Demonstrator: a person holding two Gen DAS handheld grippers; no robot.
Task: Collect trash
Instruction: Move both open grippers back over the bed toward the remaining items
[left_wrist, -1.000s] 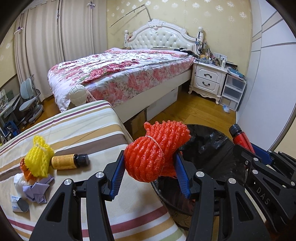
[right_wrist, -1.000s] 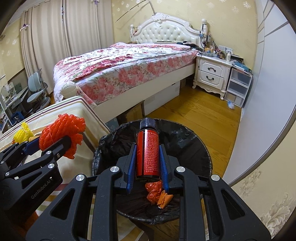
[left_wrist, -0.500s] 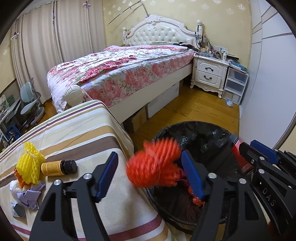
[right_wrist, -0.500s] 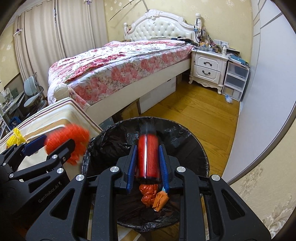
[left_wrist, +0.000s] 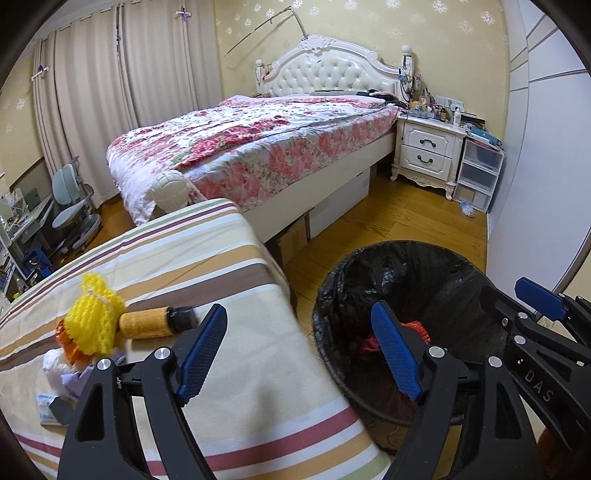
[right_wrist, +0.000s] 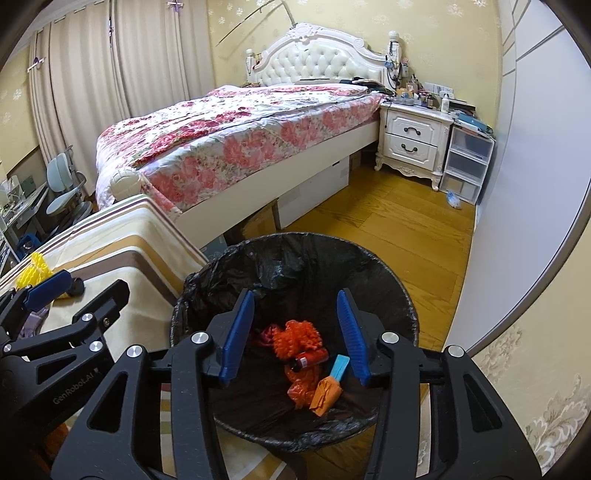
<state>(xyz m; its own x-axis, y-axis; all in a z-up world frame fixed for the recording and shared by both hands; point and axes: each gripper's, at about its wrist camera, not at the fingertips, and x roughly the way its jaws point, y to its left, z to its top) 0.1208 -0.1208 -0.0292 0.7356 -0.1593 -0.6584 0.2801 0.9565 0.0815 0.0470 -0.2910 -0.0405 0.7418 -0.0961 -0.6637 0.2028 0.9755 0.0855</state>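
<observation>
A bin lined with a black bag (right_wrist: 295, 240) stands on the floor beside the striped table (left_wrist: 184, 258). In it lie an orange foam net (right_wrist: 295, 338), a red bottle (right_wrist: 310, 358) and orange scraps. My right gripper (right_wrist: 295, 314) hangs over the bin, its jaws opening with nothing between them. My left gripper (left_wrist: 299, 343) hovers at the table's edge by the bin (left_wrist: 388, 251), jaws also opening and empty. On the table lie a yellow foam net (left_wrist: 96, 321), an amber bottle (left_wrist: 151, 323), crumpled paper (left_wrist: 70, 376) and a small packet (left_wrist: 50, 404).
A bed with a floral cover (left_wrist: 258, 147) fills the back of the room. A white nightstand (left_wrist: 428, 151) and plastic drawers (left_wrist: 476, 173) stand at the back right. Wooden floor (right_wrist: 388, 221) lies between bin and bed. A desk chair (left_wrist: 70, 206) is at the far left.
The left gripper opened and the orange foam net dropped into the bin. The right gripper opened and the red bottle fell into the bin.
</observation>
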